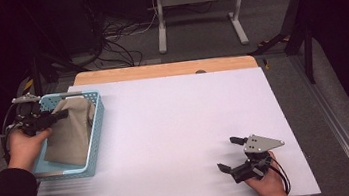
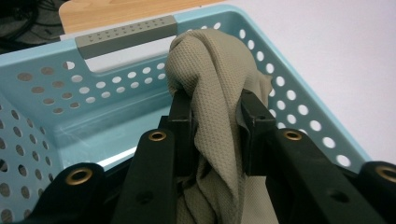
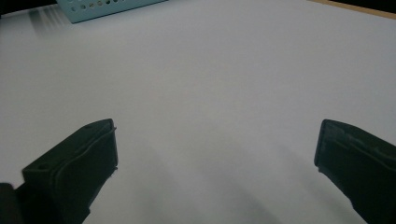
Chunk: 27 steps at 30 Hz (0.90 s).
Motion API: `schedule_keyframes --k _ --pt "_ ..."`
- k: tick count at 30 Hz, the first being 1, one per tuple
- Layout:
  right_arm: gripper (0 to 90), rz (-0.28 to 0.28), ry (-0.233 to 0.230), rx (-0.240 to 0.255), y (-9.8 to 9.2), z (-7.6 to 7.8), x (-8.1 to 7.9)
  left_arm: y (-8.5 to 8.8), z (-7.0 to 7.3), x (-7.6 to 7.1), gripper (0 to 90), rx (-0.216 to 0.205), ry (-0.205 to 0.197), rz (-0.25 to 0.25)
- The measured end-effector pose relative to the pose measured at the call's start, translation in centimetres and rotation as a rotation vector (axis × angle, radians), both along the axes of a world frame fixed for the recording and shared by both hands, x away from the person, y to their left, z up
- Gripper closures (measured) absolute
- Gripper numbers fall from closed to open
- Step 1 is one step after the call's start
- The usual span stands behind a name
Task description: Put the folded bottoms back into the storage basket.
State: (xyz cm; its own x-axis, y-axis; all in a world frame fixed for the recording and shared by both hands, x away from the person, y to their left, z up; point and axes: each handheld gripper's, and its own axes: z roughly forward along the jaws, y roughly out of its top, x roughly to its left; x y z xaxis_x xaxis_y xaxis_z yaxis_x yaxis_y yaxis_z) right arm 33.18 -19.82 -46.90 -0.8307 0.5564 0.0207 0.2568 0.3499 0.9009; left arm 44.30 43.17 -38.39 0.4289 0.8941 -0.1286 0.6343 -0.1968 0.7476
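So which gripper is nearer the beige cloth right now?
Left. The left gripper is shut on the beige cloth over the blue basket. The right gripper sits open on the white table, far across from it.

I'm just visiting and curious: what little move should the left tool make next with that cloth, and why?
Probably lift: the left tool is shut on a bunched fold of the tan cloth, most of which lies in the blue basket. The right tool waits open.
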Motion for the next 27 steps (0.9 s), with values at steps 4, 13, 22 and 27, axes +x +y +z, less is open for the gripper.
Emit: schedule_keyframes --k 4,13,22,27 --pt "0.1 -0.001 0.003 0.000 0.0 0.0 0.0 -0.3 -0.5 0.7 70.0 0.044 -0.015 -0.008" --pt "0.1 0.001 0.004 0.007 -0.1 0.0 0.0 0.2 -1.5 1.5 34.5 0.187 -0.054 0.112" --pt "0.1 0.002 0.005 0.005 0.0 0.0 0.0 0.5 -0.1 -0.4 29.9 0.185 -0.044 0.076" --pt "0.1 0.002 0.005 0.004 0.0 0.0 0.0 0.5 0.4 -1.5 38.4 0.169 -0.016 0.021"
